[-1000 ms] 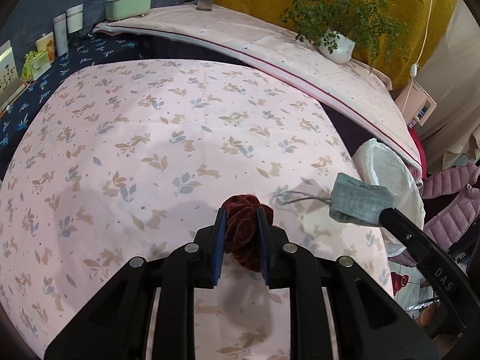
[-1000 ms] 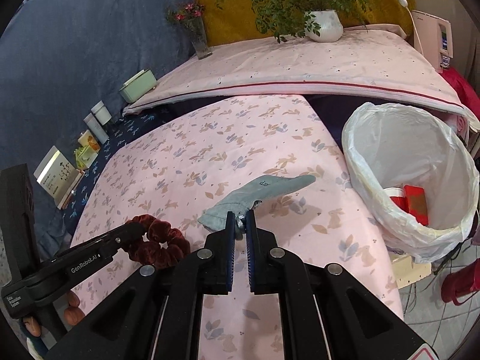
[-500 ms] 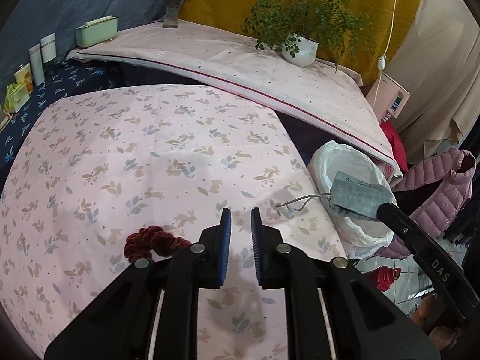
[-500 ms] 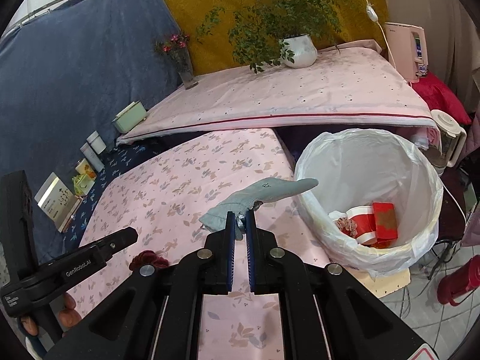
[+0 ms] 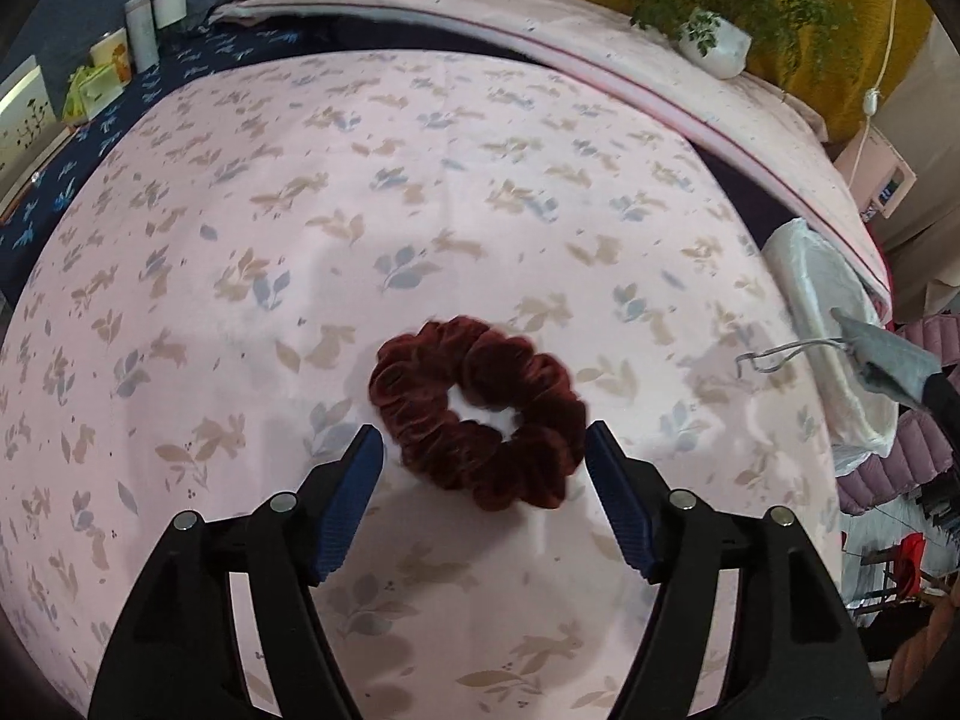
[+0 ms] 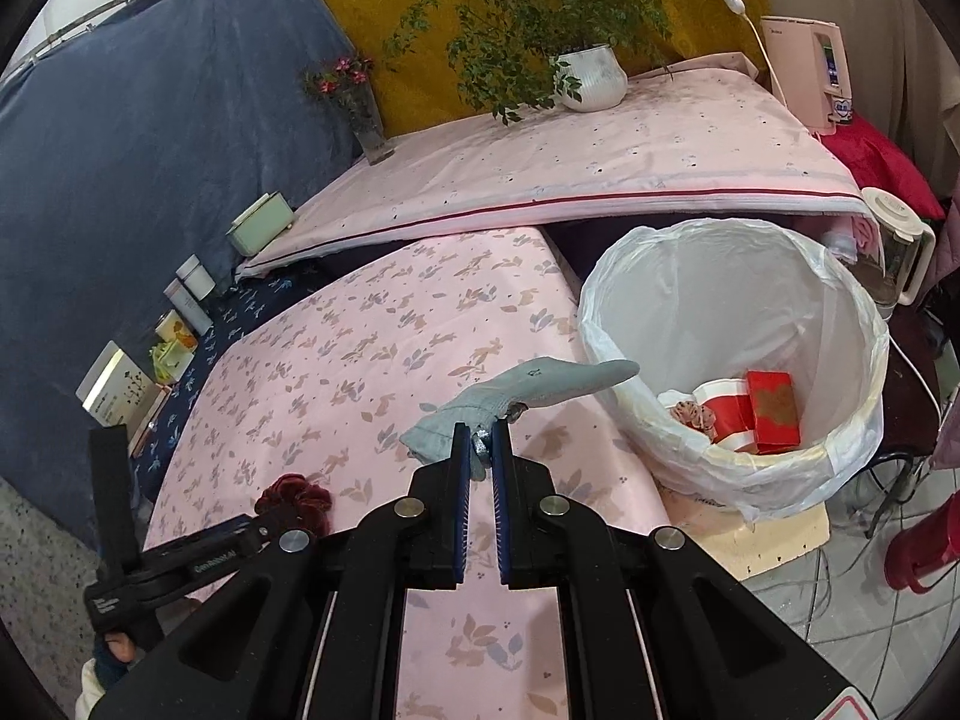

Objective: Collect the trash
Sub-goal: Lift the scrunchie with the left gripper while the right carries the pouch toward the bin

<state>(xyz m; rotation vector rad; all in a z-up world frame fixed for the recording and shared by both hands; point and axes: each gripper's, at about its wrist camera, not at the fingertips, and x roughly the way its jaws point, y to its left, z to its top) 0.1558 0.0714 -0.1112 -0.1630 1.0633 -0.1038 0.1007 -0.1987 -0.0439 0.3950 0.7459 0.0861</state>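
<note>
The trash bin [image 6: 735,360] already holds red cartons. The right tool [image 6: 480,441] is clamped on a grey sock [image 6: 528,393], apparently beside the bin rim. The left tool [image 5: 483,450], jaws opening, straddles the unheld maroon scrunchie [image 5: 480,414], well left of the bin.

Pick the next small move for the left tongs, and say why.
Probably lower and close on the scrunchie. The left tongs are opening, and it lies flat on the sheet just ahead of the pads, untouched. The right tongs already hold the grey sock beside the bin.
</note>
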